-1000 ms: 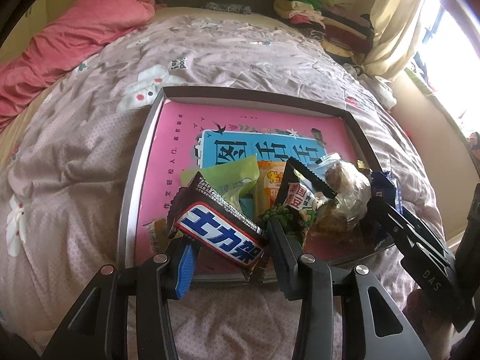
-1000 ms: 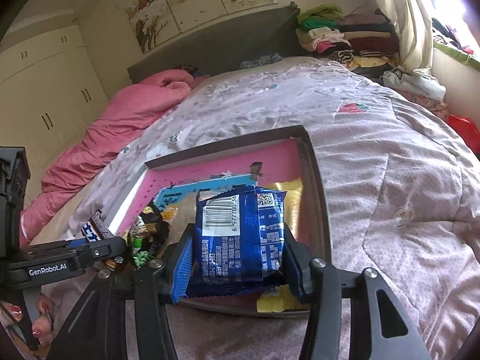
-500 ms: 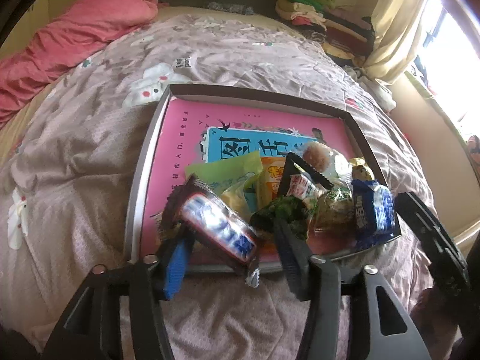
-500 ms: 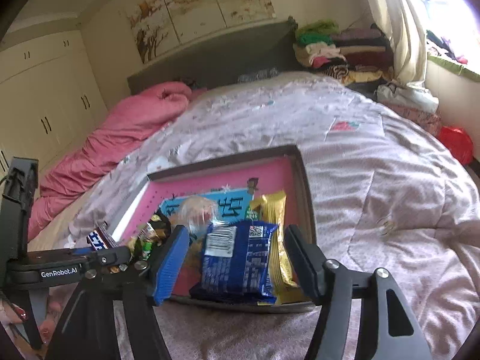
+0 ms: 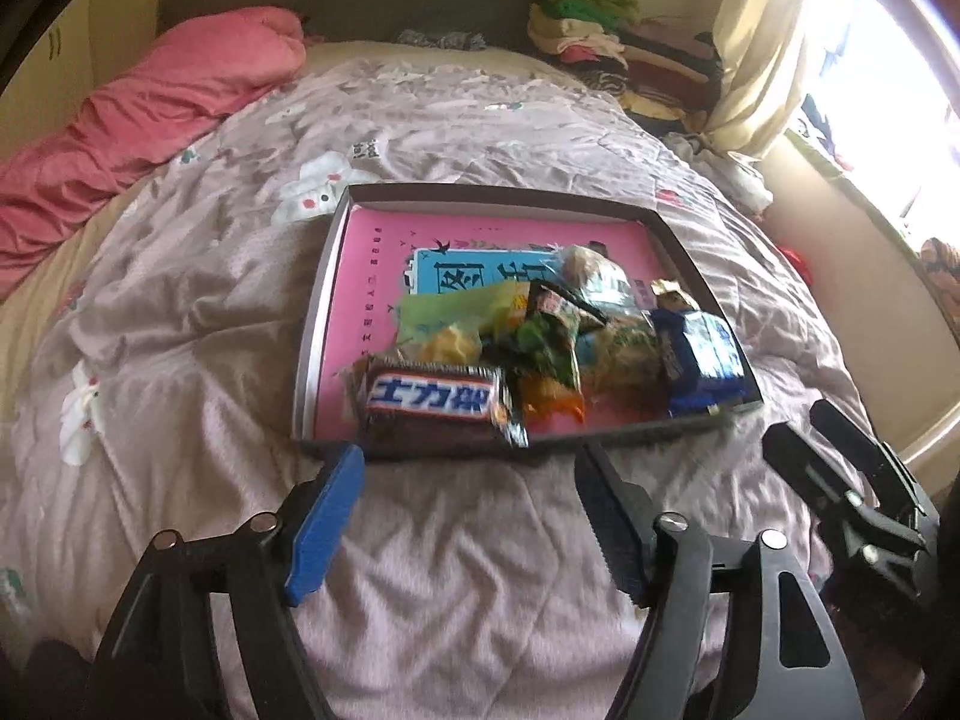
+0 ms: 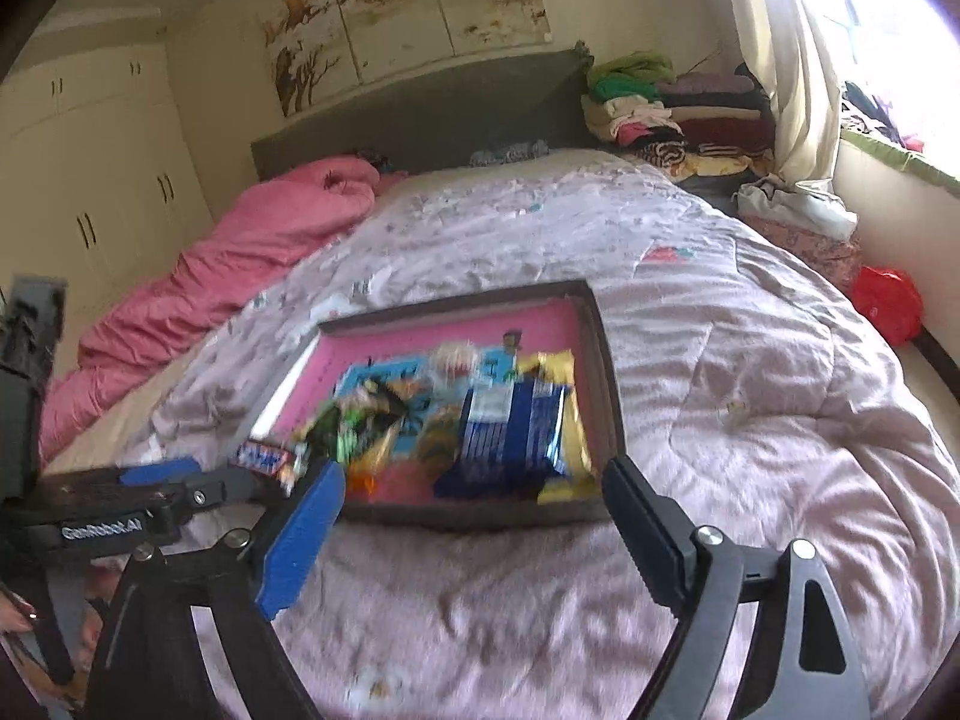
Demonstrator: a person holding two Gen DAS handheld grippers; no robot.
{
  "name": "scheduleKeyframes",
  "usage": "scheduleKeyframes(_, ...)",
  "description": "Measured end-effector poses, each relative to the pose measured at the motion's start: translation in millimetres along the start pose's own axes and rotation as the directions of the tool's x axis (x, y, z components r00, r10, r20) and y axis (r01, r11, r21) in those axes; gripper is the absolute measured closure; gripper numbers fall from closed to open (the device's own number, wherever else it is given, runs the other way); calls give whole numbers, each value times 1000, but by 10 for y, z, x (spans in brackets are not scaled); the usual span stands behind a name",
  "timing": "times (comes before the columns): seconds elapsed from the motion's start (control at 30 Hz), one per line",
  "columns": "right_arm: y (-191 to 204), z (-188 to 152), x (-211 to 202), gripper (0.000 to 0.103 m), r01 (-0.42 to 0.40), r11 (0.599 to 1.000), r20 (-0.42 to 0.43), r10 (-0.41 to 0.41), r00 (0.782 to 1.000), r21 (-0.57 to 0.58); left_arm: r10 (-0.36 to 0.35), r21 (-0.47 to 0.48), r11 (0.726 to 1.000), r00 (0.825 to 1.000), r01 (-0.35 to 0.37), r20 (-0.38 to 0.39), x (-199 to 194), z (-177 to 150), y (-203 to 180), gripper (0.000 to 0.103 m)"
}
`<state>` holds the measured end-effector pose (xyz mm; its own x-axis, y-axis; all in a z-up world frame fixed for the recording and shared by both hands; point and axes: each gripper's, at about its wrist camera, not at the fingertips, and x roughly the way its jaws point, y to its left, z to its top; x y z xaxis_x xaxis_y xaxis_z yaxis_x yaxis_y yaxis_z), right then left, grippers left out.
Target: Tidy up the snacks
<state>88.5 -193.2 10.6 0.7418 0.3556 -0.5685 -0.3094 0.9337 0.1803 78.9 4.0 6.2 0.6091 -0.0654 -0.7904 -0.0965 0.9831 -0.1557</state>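
Both my hand-held grippers, left (image 5: 468,516) and right (image 6: 474,510), have just opened wide, empty; chocolate bar (image 5: 435,402) and blue packet (image 6: 510,438) now lie released in the tray (image 5: 318,324).

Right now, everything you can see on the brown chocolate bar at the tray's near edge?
The chocolate bar is in a glossy dark brown wrapper with a blue band and white Chinese characters, crimped ends. It lies flat and crosswise at the near left of the tray, its near edge overhanging the tray's near rim, and a green packet and other snacks crowd behind it. Nothing grips it: the left gripper has just been opening and sits short of it, empty.
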Motion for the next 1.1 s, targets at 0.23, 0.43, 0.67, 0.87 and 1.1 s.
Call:
scheduleKeyframes(0.23,119,-206,-223,13,47,999,-4,-47,999,-16,-16,8,1000,1000,16,25,-221,-263,-50,25)
scheduleKeyframes(0.43,129,-275,-320,10,58,998,-7,-58,998,-13,-7,21,1000,1000,7,3,-259,-418,-74,25)
scheduleKeyframes(0.67,158,-314,-362,10,63,998,-18,-64,998,-22,8,30,1000,1000,-8,2,-299,-469,-99,25)
scheduleKeyframes(0.87,185,-339,-375,10,64,998,-22,-64,998,-28,9,32,999,1000,-9,-1,-321,-484,-100,25)
scheduleKeyframes(1.1,211,-365,-391,9,64,997,-16,-65,998,-39,14,25,1000,1000,-14,0,-348,-493,-74,25)
